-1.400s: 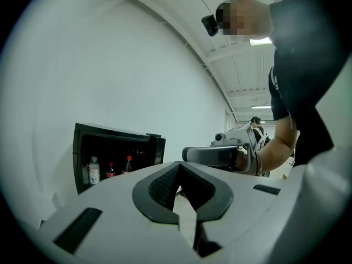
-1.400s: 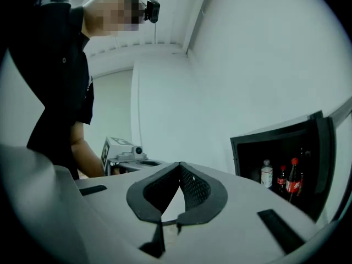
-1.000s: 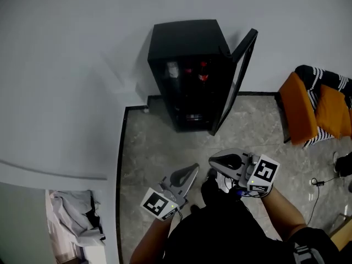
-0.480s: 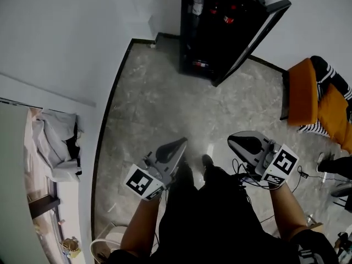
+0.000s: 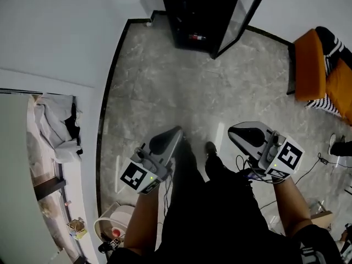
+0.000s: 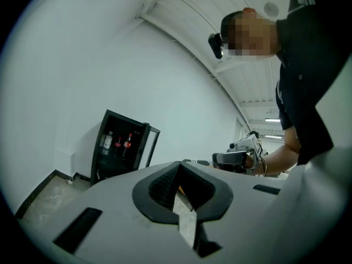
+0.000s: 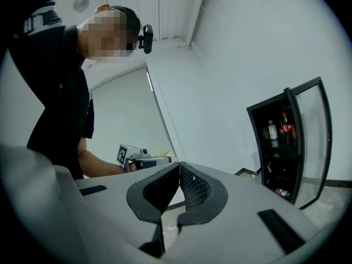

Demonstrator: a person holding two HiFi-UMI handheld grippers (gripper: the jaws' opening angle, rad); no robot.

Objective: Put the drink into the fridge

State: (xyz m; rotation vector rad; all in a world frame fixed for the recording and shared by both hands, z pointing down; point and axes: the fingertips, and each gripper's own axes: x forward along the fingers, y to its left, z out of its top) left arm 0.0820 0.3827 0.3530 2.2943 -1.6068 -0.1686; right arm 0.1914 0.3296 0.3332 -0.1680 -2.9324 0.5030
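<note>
Under me the grey stone-patterned floor (image 5: 159,92) carries the black fridge (image 5: 190,12), which stands against the white wall (image 5: 55,26) with its door swung open. An orange chair (image 5: 309,67) is at my right, and my own shoes (image 5: 210,147) are close in.

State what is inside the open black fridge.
In the fridge, a clear bottle and two dark red-labelled bottles stand on an upper shelf; something small lies lower. The rest is too dark.

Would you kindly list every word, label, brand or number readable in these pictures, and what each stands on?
Nothing here can be read as text.
Bottles in the fridge: red labels, too small to read.
Marker cubes: black-and-white square patterns, no letters.
Sleeve print: blurred, unreadable.
</note>
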